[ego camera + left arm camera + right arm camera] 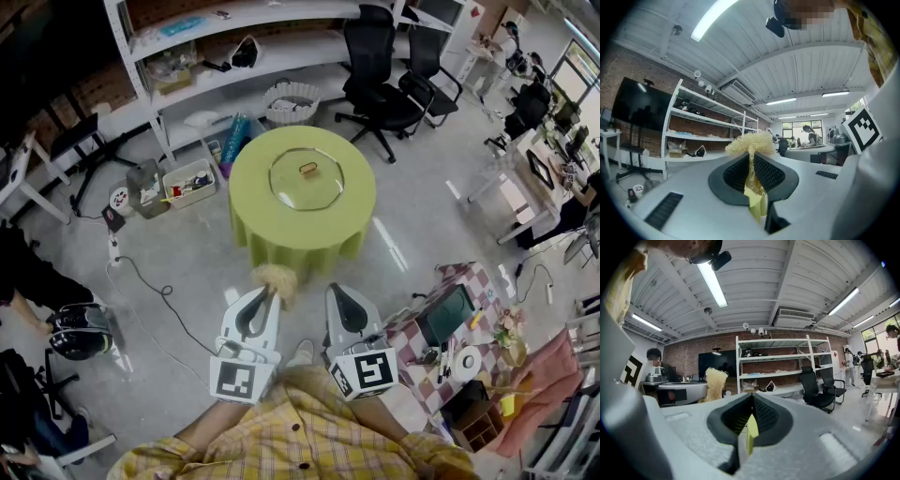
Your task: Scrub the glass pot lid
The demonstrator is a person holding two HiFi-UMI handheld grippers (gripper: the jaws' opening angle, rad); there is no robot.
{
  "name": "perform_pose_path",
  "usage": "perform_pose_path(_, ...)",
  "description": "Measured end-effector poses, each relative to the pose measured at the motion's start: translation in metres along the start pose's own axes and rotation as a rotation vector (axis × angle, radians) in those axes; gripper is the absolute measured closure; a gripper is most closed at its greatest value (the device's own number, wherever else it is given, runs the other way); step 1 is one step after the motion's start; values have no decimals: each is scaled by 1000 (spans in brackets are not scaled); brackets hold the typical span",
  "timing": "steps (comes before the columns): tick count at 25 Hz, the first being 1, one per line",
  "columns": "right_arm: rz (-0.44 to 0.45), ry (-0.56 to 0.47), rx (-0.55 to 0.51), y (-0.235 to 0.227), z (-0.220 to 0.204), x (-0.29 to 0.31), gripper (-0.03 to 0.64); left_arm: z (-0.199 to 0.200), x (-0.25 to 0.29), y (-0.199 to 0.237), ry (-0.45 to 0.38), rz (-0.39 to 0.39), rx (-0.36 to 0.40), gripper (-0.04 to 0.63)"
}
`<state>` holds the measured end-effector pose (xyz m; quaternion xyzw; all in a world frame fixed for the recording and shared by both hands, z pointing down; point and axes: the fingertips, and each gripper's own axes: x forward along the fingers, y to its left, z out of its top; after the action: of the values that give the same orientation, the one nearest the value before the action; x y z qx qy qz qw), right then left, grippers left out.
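The glass pot lid [307,178] with a gold knob lies flat on a round table under a yellow-green cloth [253,211], well ahead of both grippers. My left gripper [271,294] is shut on a straw-coloured fibrous scrubber [275,279], whose tuft sticks out past the fingertips. In the left gripper view the scrubber [751,141] is pinched between the jaws of that gripper [752,159]. My right gripper [336,292] is beside it, shut with nothing held. The right gripper view shows its jaws [751,404] pressed together and the scrubber [715,383] off to the left.
White shelving [234,56] stands behind the table, with a white basket [292,101] and plastic boxes [187,183] on the floor. Black office chairs [384,84] are at the back right. A checkered table [450,328] is at my right, cables [150,291] and a seated person [37,291] at my left.
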<state>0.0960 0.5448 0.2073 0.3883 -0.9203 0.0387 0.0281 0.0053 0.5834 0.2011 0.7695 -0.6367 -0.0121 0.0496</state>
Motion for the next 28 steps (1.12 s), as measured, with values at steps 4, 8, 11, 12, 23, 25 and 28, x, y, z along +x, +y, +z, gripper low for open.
perform_pose_path(4, 3, -2, 8, -5, 1, 3, 620, -1, 6, -1, 6, 5, -1, 563)
perform_pose_path(8, 19, -10, 18, -12, 0, 4, 620, -4, 14, -4, 9, 7, 0, 563)
perform_pose_path(11, 35, -15, 22, -17, 0, 5, 620, -6, 21, -9, 17, 6, 10, 563)
perform_pose_path(12, 38, -18, 23, -19, 0, 5, 620, -7, 23, -11, 19, 7, 12, 563)
perform_pose_path(23, 45, -30, 57, -56, -6, 5, 620, -15, 55, -32, 61, 9, 49, 563)
perform_pose_path(25, 49, -35, 51, -66, -5, 4, 620, -18, 62, -38, 51, -3, 103, 563)
perform_pose_path(28, 49, -42, 33, -82, -6, 3, 620, -21, 74, -46, 67, 24, 66, 563)
